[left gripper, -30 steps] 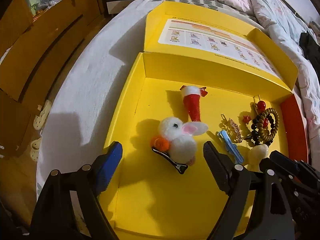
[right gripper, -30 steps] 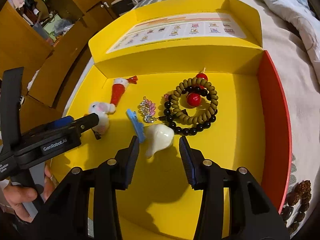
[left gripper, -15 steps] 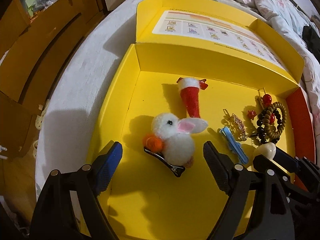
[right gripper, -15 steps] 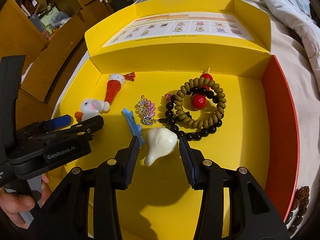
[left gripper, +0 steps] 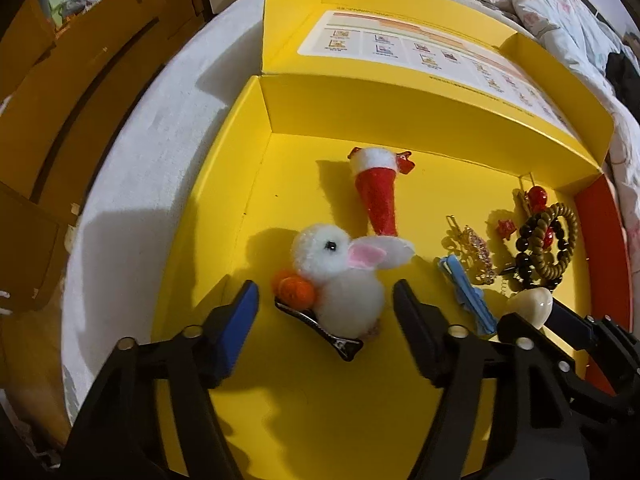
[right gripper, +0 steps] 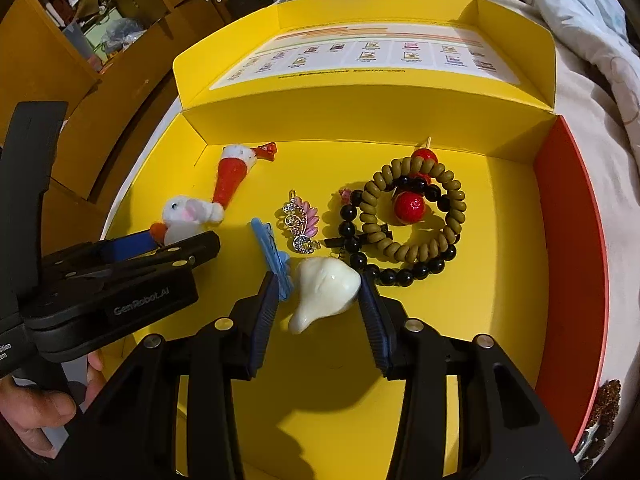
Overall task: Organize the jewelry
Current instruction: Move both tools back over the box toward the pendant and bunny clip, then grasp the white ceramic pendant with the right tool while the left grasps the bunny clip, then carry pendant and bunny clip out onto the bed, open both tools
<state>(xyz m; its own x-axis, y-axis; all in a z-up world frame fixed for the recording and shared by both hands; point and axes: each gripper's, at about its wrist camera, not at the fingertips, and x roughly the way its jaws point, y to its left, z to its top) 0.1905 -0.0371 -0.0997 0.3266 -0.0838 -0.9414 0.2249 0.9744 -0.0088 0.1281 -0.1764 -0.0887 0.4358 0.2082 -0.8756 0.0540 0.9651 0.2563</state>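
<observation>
A yellow box (left gripper: 248, 420) (right gripper: 500, 320) lies open on a bed. In it are a white plush rabbit hair clip (left gripper: 340, 276) (right gripper: 186, 216), a red Santa-hat clip (left gripper: 378, 196) (right gripper: 234, 172), a blue clip (left gripper: 466, 294) (right gripper: 272, 250), a jewelled pink clip (right gripper: 300, 222), a cream shell-shaped piece (right gripper: 324, 290) (left gripper: 530, 306) and brown and black bead bracelets (right gripper: 412, 216) (left gripper: 546, 242). My left gripper (left gripper: 326, 300) is open with the rabbit clip between its fingers. My right gripper (right gripper: 318, 300) is open with its fingers around the cream piece.
The box's lid (right gripper: 368, 56) stands open at the far side, with a red wall (right gripper: 572, 248) on the right. Wooden drawers (left gripper: 60, 92) stand to the left of the bed. A quilt (right gripper: 580, 12) lies at the far right. Dark beads (right gripper: 608, 400) lie outside the box.
Both grippers have moved forward into the box. The left one's fingers now flank the rabbit clip and have narrowed a little; the right one's fingers now flank the cream piece.
</observation>
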